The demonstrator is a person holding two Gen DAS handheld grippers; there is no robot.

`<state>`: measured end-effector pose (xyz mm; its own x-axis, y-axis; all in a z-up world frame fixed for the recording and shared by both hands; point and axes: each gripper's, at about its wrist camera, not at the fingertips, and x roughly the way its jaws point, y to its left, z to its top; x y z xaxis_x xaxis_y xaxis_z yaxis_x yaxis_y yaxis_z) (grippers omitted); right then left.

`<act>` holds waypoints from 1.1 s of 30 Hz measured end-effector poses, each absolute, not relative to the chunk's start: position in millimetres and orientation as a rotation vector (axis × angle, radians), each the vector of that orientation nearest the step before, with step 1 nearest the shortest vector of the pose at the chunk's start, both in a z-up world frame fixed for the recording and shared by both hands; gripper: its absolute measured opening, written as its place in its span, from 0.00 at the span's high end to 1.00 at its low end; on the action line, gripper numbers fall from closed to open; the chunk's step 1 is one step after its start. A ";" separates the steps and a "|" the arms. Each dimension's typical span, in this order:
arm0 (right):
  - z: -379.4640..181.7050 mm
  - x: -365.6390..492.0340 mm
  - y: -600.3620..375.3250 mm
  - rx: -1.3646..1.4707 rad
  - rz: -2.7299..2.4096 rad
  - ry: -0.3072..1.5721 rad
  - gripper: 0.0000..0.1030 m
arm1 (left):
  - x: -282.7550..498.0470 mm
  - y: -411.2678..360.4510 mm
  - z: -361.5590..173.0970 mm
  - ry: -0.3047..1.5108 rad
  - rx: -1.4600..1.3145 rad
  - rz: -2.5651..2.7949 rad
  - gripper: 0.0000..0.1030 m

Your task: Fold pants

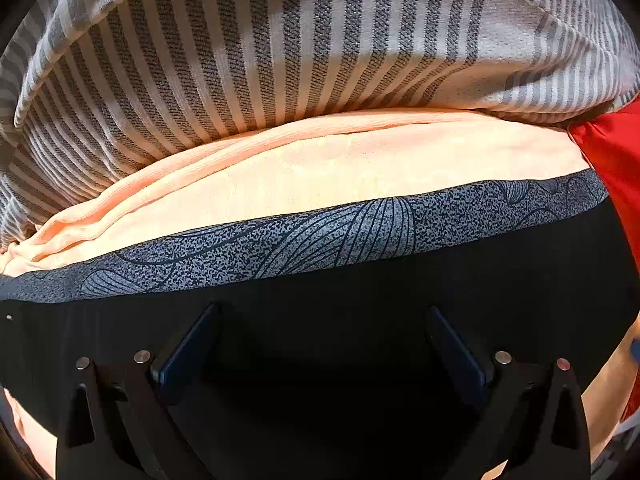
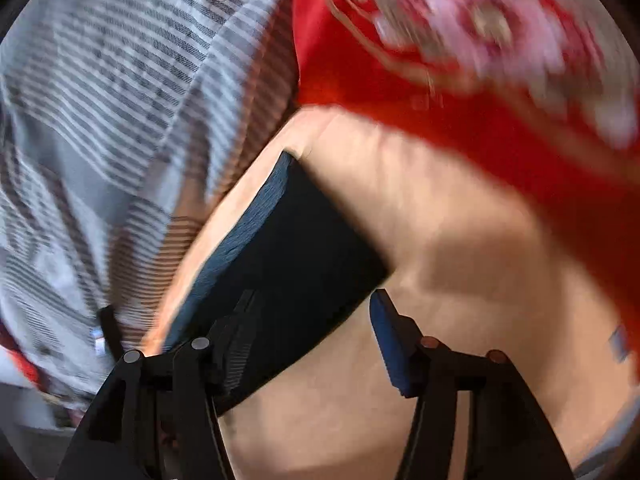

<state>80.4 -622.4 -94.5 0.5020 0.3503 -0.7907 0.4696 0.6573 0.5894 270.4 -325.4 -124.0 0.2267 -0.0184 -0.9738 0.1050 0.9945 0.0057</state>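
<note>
The black pants [image 1: 360,280] lie flat on a peach cloth [image 1: 340,172] that covers whatever they rest on, and in the left wrist view they fill the whole near half of the frame, running from the left edge to the right. Their patterned grey waistband [image 1: 320,232] forms the far edge, so the long visible line of the garment runs left to right, straight across the direction the left gripper [image 1: 320,320] points. That gripper looks almost straight down onto the black cloth, with its fingers [image 1: 192,344] spread wide and nothing pinched between them; whether the tips touch the fabric I cannot tell. The right gripper [image 2: 312,312] is off to one end of the garment: in its blurred view the pants show as a dark slab slanting from far left to near, one corner sitting just ahead of the fingers [image 2: 388,328]. The right-side finger stands over bare peach cloth, the left-side one over or against the black edge, and the gap between them is moderately wide and holds nothing. By my reading, the next fold hinges on that end edge, and the right gripper is the nearer one to it. Striped grey fabric [image 1: 280,40] and a red cloth [image 2: 400,80] lie beyond, on the far side.
</note>
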 end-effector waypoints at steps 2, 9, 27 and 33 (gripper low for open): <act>-109.6 74.2 -622.7 0.966 -0.083 1.083 0.41 | 272.2 -325.4 -117.7 1.348 0.051 -0.081 0.00; -146.6 81.2 -612.1 1.110 -0.019 1.036 0.41 | 297.7 -329.2 -108.6 1.296 0.006 -0.072 0.01; -149.5 79.1 -611.0 1.138 0.054 1.021 0.41 | 293.1 -328.9 -112.3 1.295 0.076 0.001 0.01; -152.9 80.8 -613.5 1.151 0.046 0.991 0.41 | 286.5 -328.6 -130.8 1.311 0.046 0.001 0.01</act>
